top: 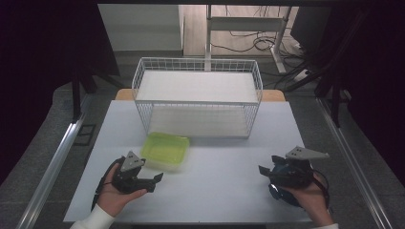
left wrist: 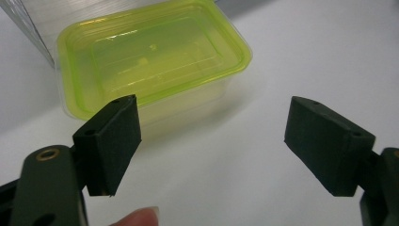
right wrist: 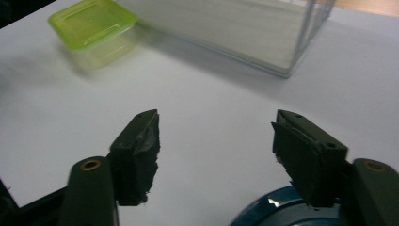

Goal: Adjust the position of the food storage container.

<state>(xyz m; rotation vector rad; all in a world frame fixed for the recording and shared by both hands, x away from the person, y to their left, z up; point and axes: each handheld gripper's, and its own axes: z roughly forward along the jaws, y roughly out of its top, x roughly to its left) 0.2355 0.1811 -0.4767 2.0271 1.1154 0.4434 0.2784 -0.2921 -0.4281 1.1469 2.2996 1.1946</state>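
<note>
A clear plastic box with a yellow-green lid [top: 165,150] sits on the white table [top: 215,195], just in front of the wire basket's left corner. My left gripper [top: 156,182] rests low on the table a little nearer than the box, open and holding nothing. In the left gripper view the box [left wrist: 150,56] lies just beyond the open gripper [left wrist: 214,117], apart from both pads. My right gripper [top: 267,179] is at the near right, also open with nothing in it. In the right gripper view the box [right wrist: 91,23] is far off, beyond the gripper [right wrist: 216,122].
A white wire basket [top: 198,98] with an upper and a lower white shelf stands at the back middle of the table; its corner [right wrist: 301,42] appears in the right gripper view. Metal rails run along both sides of the table. White table surface lies between the grippers.
</note>
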